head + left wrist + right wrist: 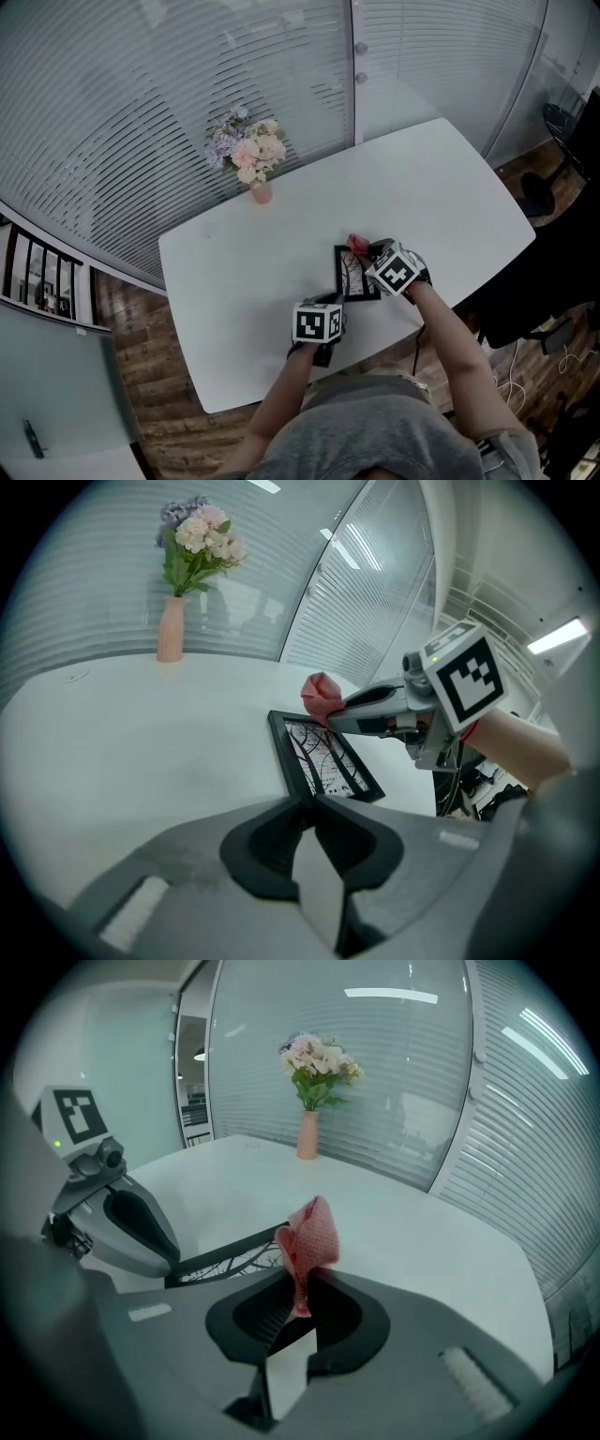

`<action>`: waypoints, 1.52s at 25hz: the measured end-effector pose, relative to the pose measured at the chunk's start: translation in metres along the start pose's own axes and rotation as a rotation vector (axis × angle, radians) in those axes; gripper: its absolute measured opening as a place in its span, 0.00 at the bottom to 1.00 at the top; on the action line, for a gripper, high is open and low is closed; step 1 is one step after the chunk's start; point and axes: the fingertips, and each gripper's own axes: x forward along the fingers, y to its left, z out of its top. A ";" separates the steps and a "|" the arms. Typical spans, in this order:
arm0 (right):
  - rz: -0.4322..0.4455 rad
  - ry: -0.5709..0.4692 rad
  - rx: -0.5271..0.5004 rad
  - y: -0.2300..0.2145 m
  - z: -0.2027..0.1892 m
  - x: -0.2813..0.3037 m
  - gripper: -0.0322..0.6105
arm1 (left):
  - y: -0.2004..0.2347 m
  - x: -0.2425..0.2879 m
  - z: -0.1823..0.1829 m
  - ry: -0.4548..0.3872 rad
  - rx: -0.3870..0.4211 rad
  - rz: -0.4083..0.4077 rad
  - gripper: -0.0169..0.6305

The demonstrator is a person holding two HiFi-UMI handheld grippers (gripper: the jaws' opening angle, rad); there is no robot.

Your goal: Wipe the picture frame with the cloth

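A black picture frame (357, 274) with a tree print lies on the white table (234, 262) near its front edge. My left gripper (334, 300) is shut on the frame's near corner (302, 785); its jaws (312, 802) meet there. My right gripper (364, 251) is shut on a pink cloth (309, 1234), which sticks up bunched from its jaws. The cloth (321, 696) hangs at the frame's far end, just above it. In the right gripper view, the frame (225, 1256) shows edge-on left of the cloth, beside the left gripper (122, 1227).
A pink vase of flowers (251, 161) stands at the table's back edge, before a glass wall with blinds. A dark chair (525, 281) is at the table's right end. The person's torso is close to the front edge.
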 end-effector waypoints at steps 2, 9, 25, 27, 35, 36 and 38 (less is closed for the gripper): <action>-0.004 0.019 -0.001 -0.002 -0.003 0.002 0.12 | 0.000 0.000 0.000 -0.001 0.003 0.000 0.10; 0.007 0.019 0.020 -0.002 -0.010 0.012 0.12 | 0.001 0.001 0.000 -0.001 -0.005 -0.004 0.10; 0.044 0.031 0.044 0.009 -0.017 0.006 0.12 | 0.000 0.000 0.000 -0.007 -0.011 -0.003 0.10; 0.049 0.035 0.045 0.012 -0.018 0.005 0.12 | 0.000 0.000 0.000 -0.008 -0.011 -0.005 0.10; 0.070 0.044 0.052 0.024 -0.023 0.001 0.12 | 0.001 0.000 0.000 -0.008 -0.007 -0.008 0.10; 0.072 0.046 0.051 0.025 -0.024 0.000 0.12 | 0.001 0.001 0.000 -0.007 -0.007 -0.009 0.10; 0.078 0.051 0.048 0.028 -0.026 -0.001 0.12 | 0.001 0.001 0.000 -0.007 -0.007 -0.010 0.10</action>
